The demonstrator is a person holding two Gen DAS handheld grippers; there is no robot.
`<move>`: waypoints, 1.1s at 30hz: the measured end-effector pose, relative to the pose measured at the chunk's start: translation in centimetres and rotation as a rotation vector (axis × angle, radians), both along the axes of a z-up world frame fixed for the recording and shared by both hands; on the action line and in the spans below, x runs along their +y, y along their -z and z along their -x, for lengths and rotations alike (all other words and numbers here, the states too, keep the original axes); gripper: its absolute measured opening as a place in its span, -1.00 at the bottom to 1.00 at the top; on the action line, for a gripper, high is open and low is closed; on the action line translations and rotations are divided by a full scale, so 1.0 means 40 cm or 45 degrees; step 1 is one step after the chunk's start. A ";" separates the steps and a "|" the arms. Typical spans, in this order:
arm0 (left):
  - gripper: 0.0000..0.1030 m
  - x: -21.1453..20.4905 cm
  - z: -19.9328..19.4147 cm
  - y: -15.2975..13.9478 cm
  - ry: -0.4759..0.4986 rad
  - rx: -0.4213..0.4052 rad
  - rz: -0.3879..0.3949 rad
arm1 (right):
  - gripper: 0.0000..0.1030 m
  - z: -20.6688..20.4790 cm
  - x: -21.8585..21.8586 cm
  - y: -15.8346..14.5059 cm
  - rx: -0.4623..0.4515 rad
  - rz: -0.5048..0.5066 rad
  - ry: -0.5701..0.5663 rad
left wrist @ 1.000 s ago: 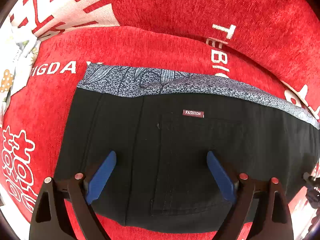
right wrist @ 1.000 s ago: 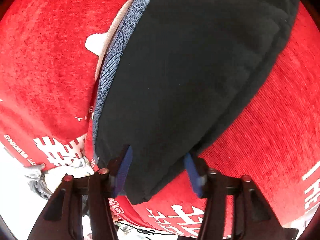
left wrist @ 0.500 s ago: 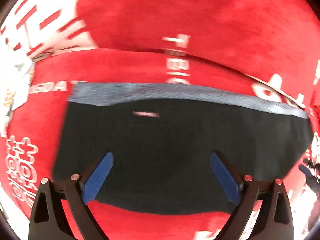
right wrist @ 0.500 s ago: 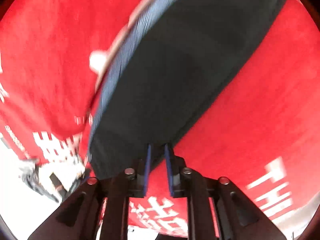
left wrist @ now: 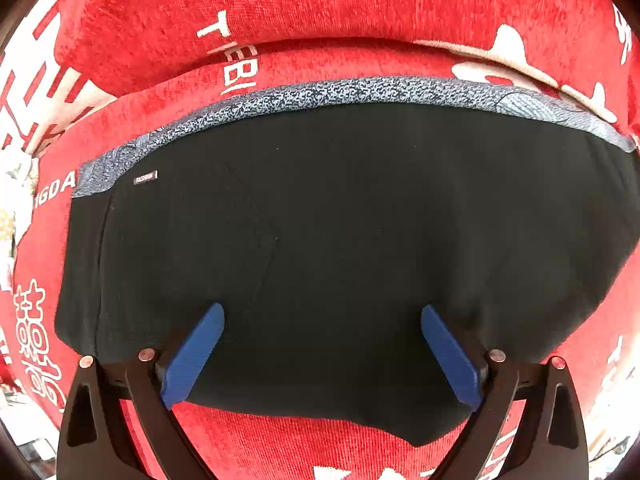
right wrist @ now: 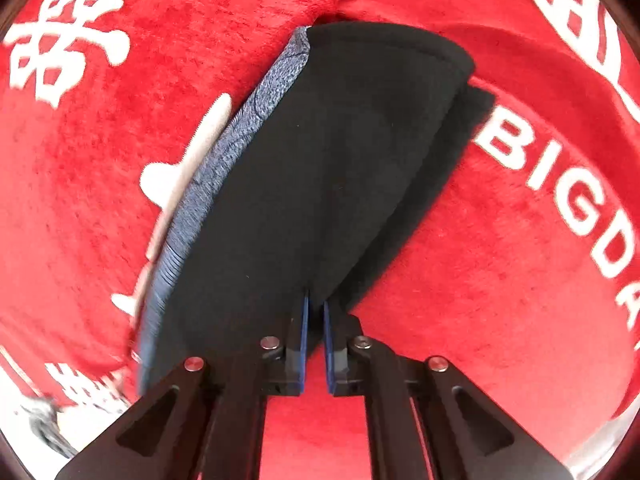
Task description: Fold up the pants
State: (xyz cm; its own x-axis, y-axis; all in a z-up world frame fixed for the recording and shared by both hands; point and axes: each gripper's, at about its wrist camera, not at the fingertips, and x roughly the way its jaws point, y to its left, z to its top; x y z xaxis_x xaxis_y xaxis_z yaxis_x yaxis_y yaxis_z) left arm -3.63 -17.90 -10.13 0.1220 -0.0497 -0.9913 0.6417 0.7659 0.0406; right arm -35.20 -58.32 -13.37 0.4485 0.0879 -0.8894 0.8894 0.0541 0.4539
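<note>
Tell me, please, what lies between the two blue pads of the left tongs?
Only black pants fabric spans the gap between the open left tongs, seen in the left wrist view.

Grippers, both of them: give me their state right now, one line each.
Left gripper: open, over the folded black pants, holding nothing.
Right gripper: closed on the edge of the pants.

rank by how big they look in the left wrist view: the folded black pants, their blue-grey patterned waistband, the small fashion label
1. Folded black pants: largest, filling most of the view.
2. Blue-grey patterned waistband: a narrow strip along their far edge.
3. Small rectangular FASHION label: smallest by far.
All lie on the red plush cloth, so nearness hardly affects the order.
</note>
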 end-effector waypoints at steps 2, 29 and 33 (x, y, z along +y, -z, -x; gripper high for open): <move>0.93 -0.011 0.001 -0.001 -0.013 0.009 -0.024 | -0.86 0.035 -0.004 -0.005 -0.005 -0.012 0.069; 0.93 -0.275 -0.025 -0.078 -0.259 -0.079 0.016 | -0.48 -0.117 -0.222 -0.019 -0.050 0.083 -0.385; 0.93 -0.202 0.057 -0.081 -0.291 0.020 -0.037 | 0.01 -0.133 -0.104 -0.074 -0.052 0.115 -0.618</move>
State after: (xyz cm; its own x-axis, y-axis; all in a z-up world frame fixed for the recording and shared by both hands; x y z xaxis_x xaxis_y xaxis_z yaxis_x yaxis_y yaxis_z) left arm -5.93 -25.99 -6.90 0.1113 0.0061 -0.9938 0.4524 0.8900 0.0562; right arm -29.87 -62.48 -10.43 0.4093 0.2191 -0.8857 0.7334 0.4985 0.4622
